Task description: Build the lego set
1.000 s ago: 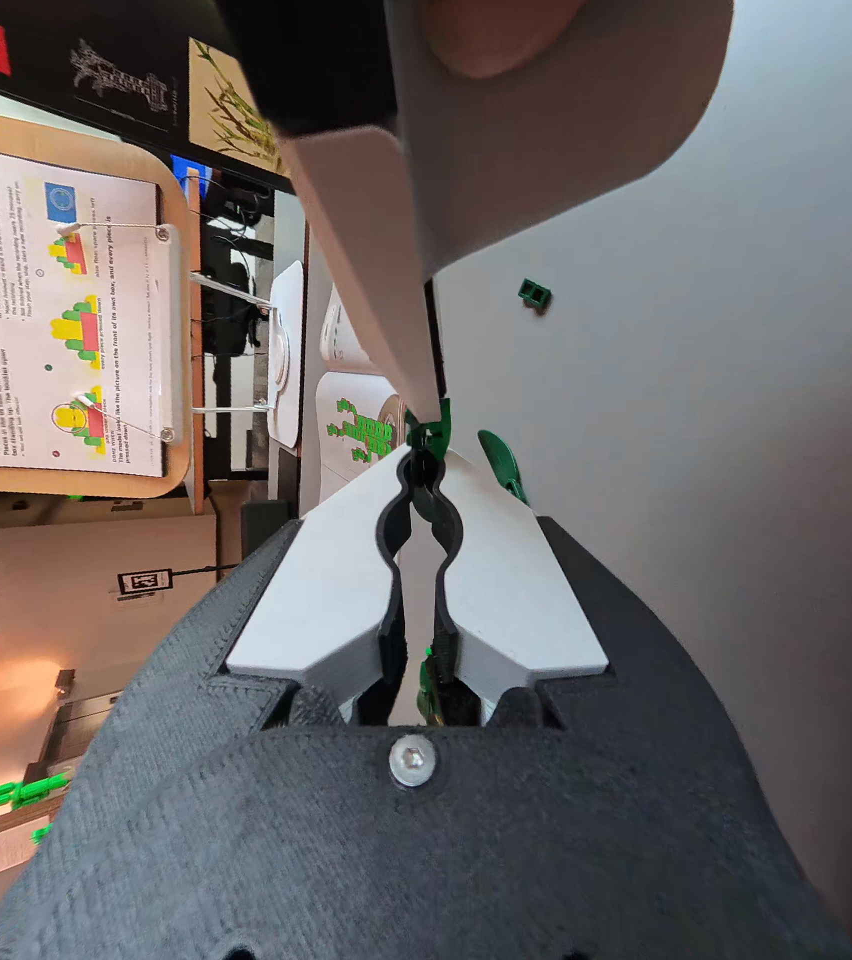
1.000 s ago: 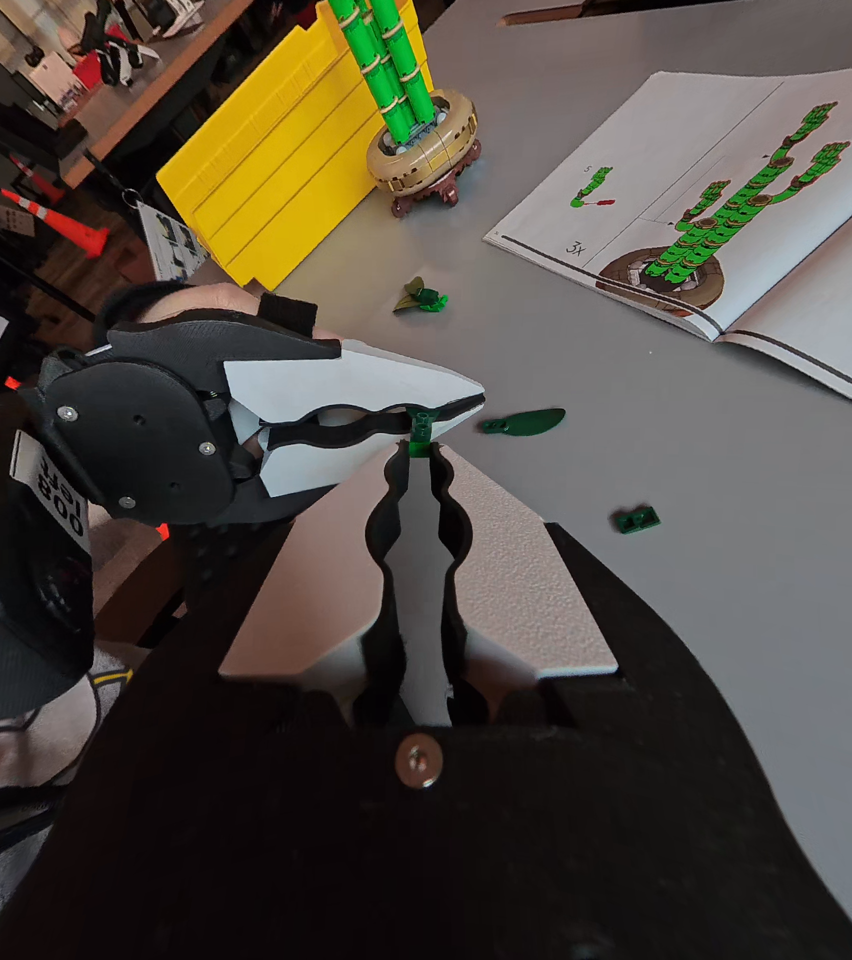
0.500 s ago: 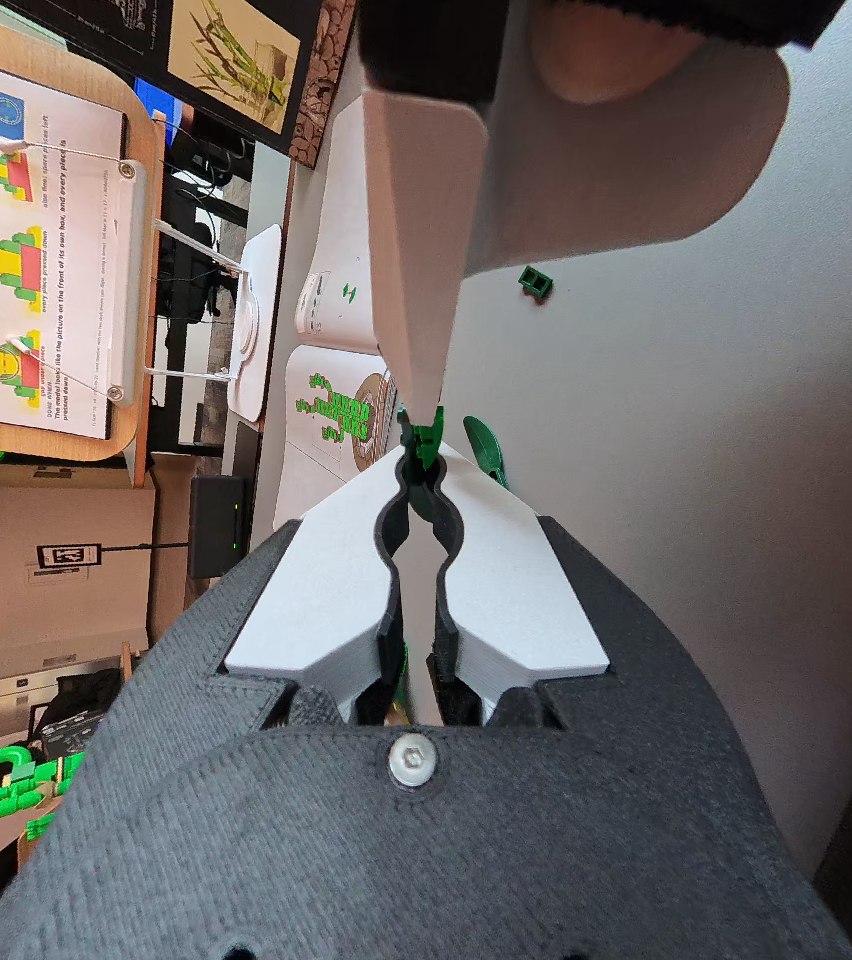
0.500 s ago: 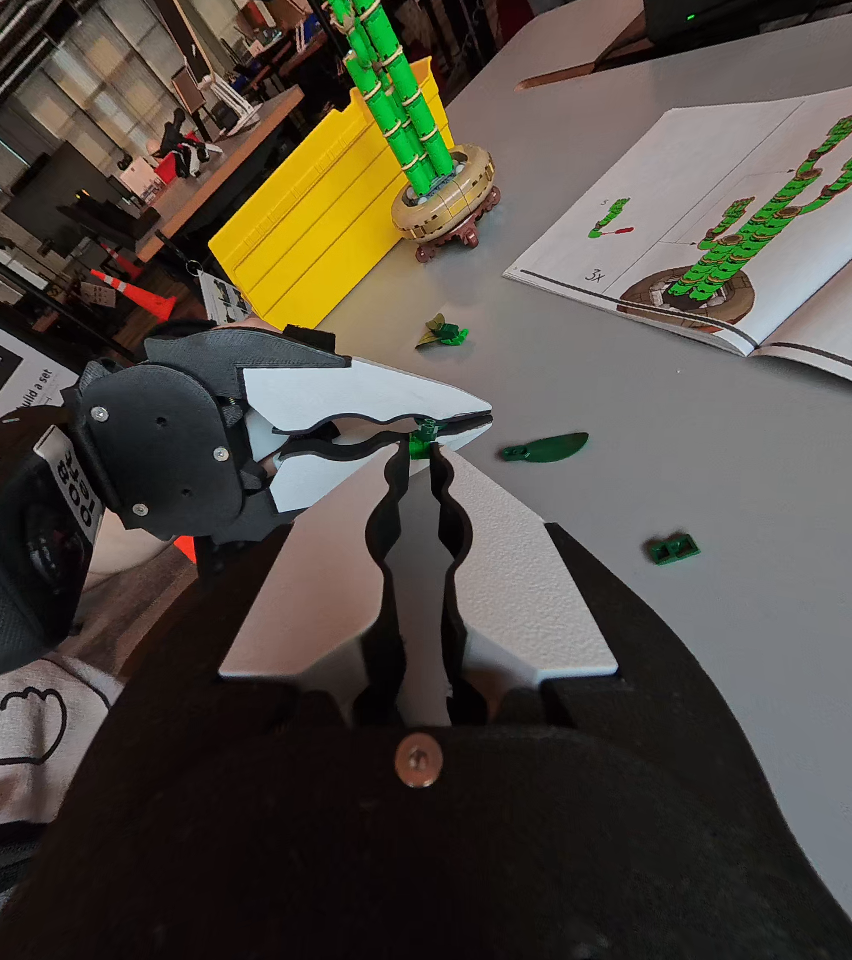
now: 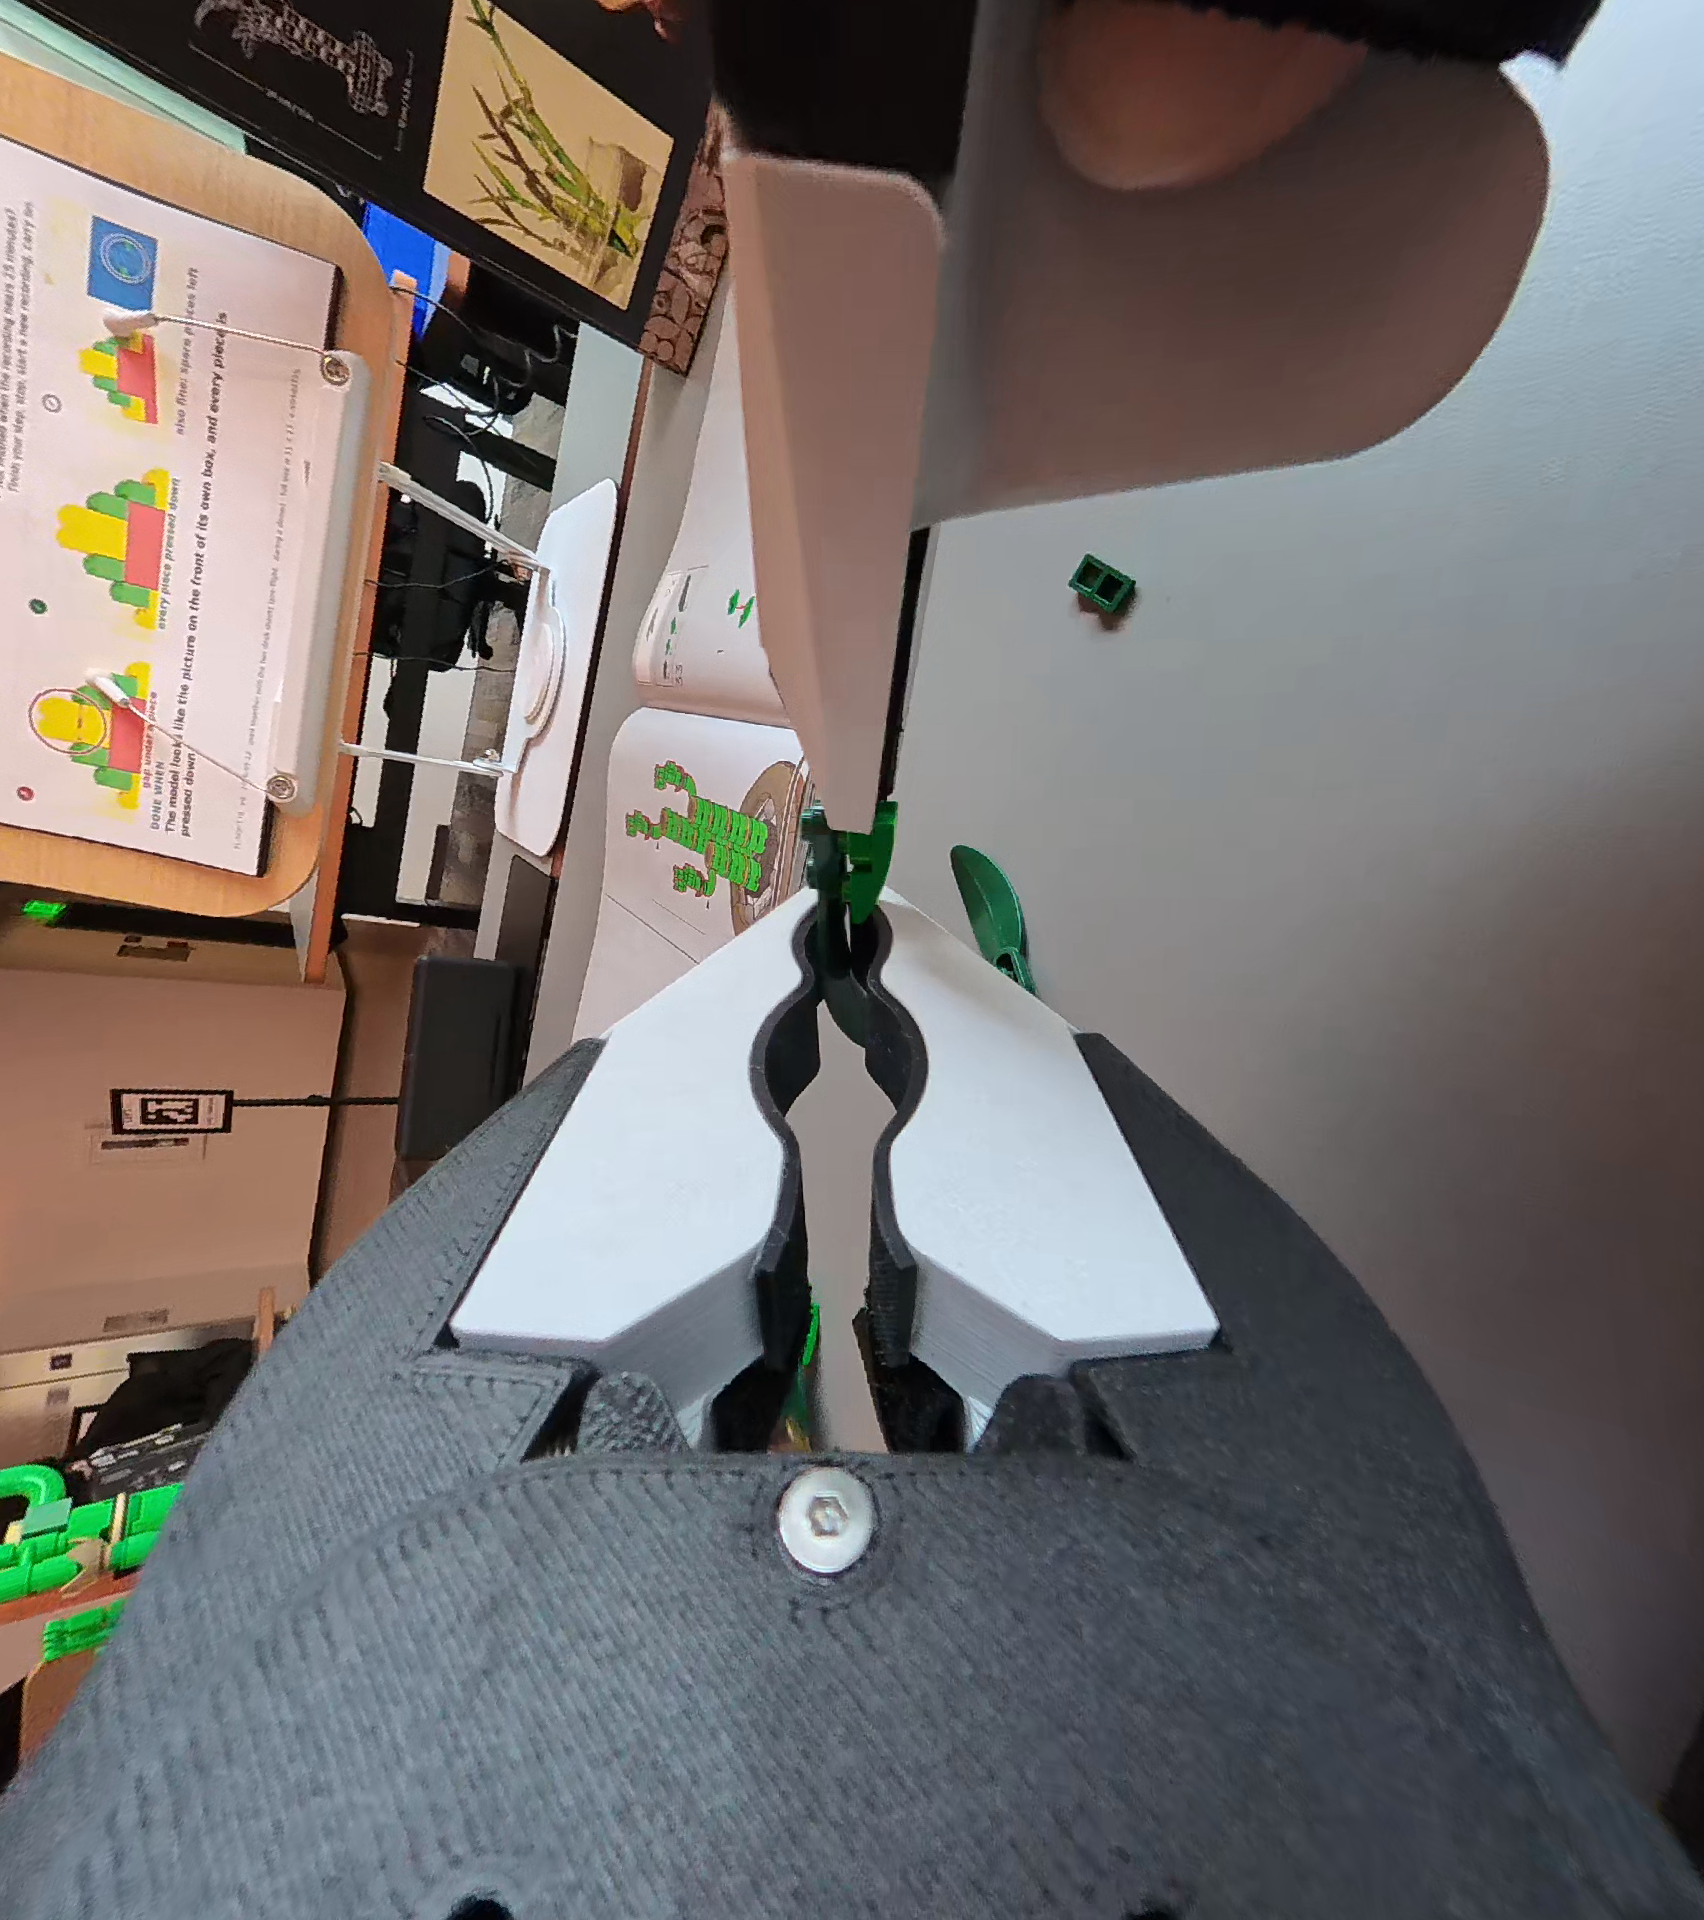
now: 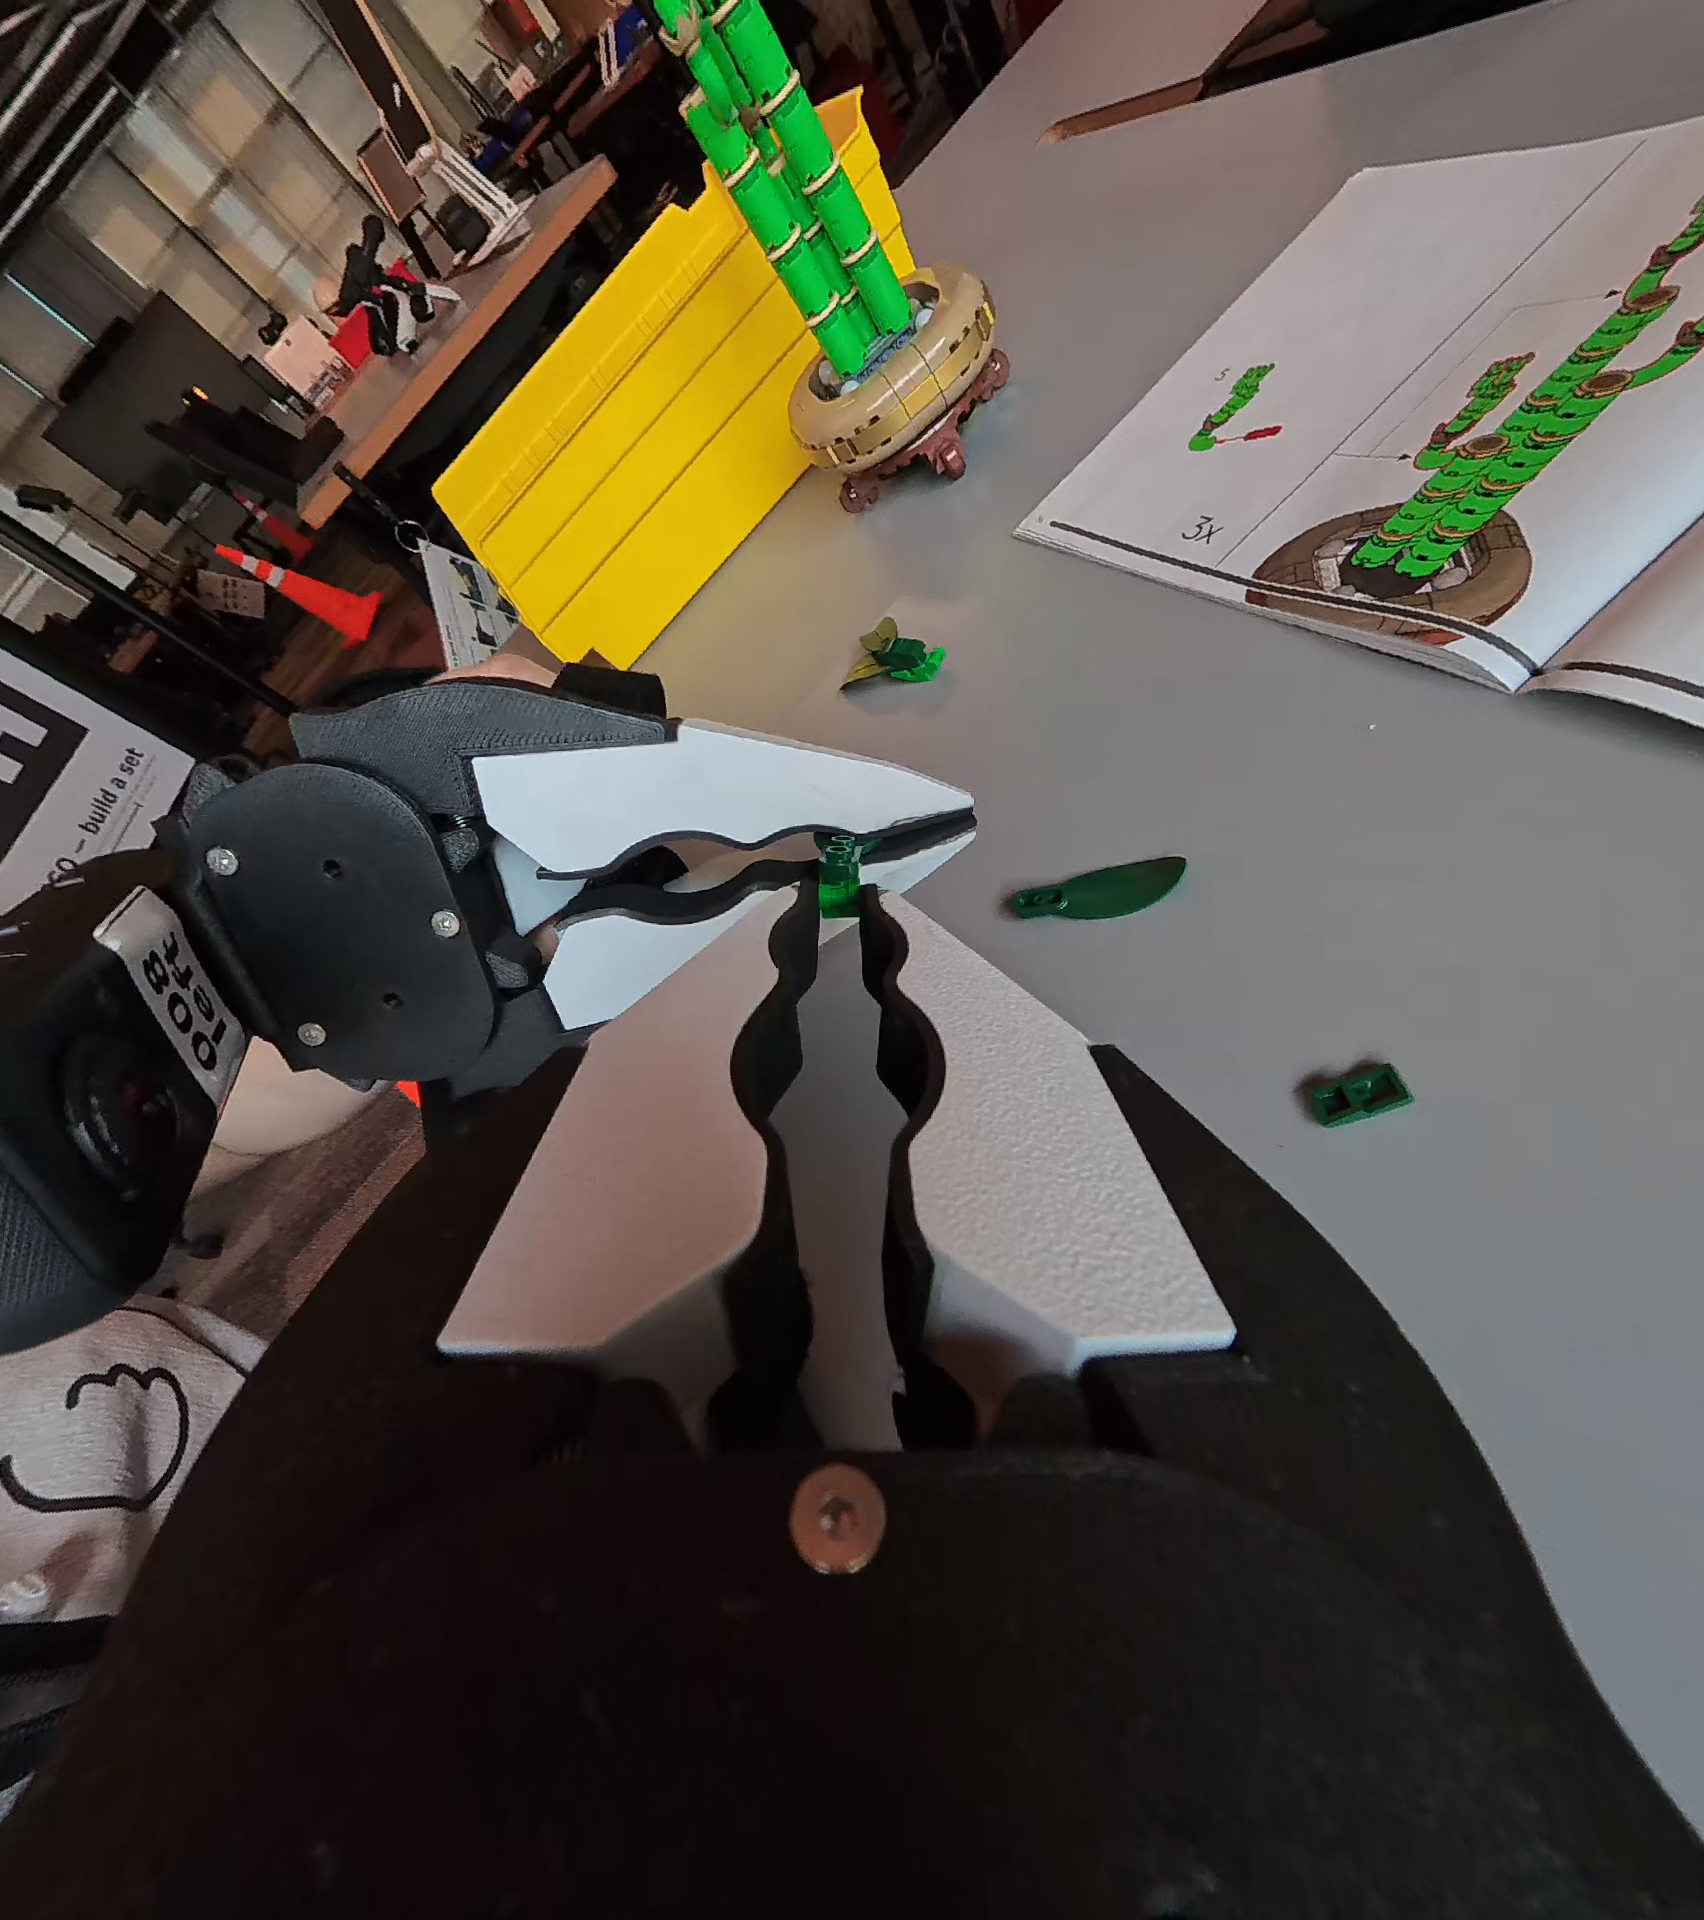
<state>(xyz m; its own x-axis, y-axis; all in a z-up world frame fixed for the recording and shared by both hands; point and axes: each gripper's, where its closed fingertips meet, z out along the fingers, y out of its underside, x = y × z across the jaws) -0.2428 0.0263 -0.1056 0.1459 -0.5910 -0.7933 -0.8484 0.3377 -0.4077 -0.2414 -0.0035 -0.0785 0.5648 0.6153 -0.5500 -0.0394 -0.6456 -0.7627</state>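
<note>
My left gripper (image 5: 843, 914) is shut on a small dark green leaf piece (image 5: 840, 977), held above the grey table (image 5: 1399, 935). My right gripper (image 6: 835, 904) is shut on a small bright green piece (image 6: 835, 896). It presses that piece against the dark green piece (image 6: 837, 847) in the left gripper (image 6: 964, 821), which reaches in from the left. In the left wrist view the right gripper's finger (image 5: 827, 582) comes down from above, and the bright green piece (image 5: 871, 847) sits at its tip.
A loose dark green leaf (image 6: 1102, 888), a small dark green plate (image 6: 1357, 1094) and a leaf cluster (image 6: 895, 660) lie on the table. Behind them stand the bamboo model in its tan pot (image 6: 895, 384), a yellow bin (image 6: 661, 447) and the open booklet (image 6: 1450, 468). Left tips to right tips: about 4 cm.
Both grippers stayed shut and tip to tip. The right gripper's finger swung from slanted to nearly upright in the left wrist view, and the joined pieces shifted slightly.
</note>
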